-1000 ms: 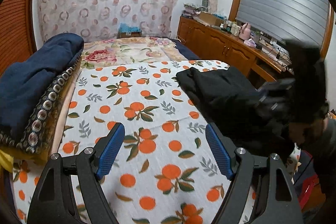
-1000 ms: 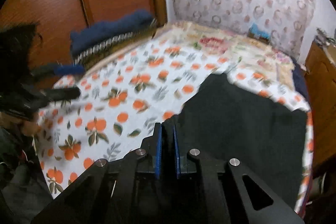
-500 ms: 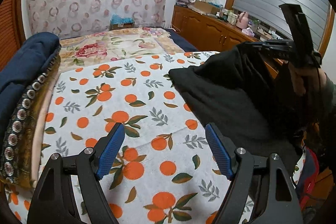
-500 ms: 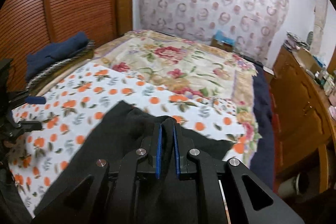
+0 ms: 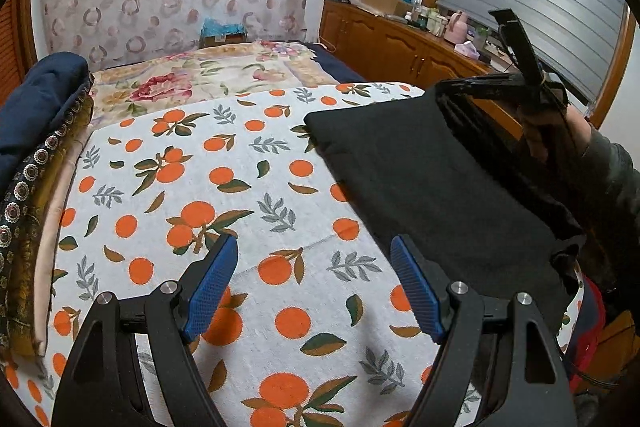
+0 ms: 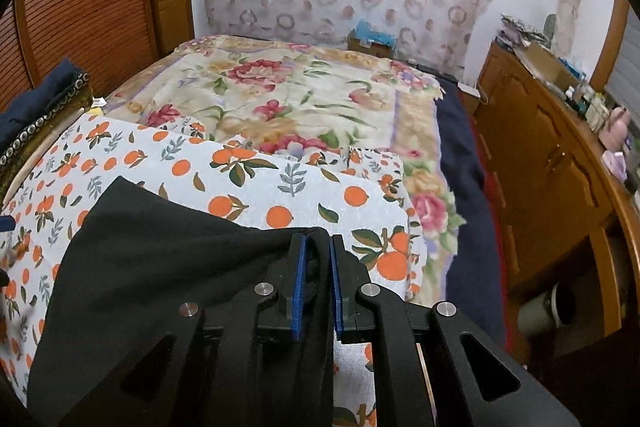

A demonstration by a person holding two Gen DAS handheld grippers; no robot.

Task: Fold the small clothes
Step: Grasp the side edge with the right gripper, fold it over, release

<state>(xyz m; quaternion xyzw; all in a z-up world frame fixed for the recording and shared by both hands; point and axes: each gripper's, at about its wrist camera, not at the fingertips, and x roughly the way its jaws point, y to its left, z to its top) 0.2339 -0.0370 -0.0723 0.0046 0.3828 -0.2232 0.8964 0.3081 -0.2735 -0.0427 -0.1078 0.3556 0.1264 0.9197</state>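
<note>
A black garment (image 5: 432, 183) lies spread on the orange-print sheet (image 5: 208, 187) at the right side of the bed. My left gripper (image 5: 316, 283) is open and empty, hovering over the sheet just left of the garment's near edge. My right gripper (image 6: 317, 263) is shut on the garment (image 6: 168, 259) at its far right corner, cloth bunched between the blue pads. In the left wrist view the right gripper (image 5: 480, 87) shows at the garment's far corner, held by a hand.
A navy blanket on patterned folded bedding (image 5: 36, 131) is stacked along the bed's left side. A floral quilt (image 6: 288, 99) covers the far half. A wooden cabinet (image 5: 400, 43) with clutter runs along the right wall, close to the bed's right edge.
The right gripper carried the garment's corner out to the far right, so the bunched black garment now lies spread flat. The left gripper stayed open and drifted slightly.
</note>
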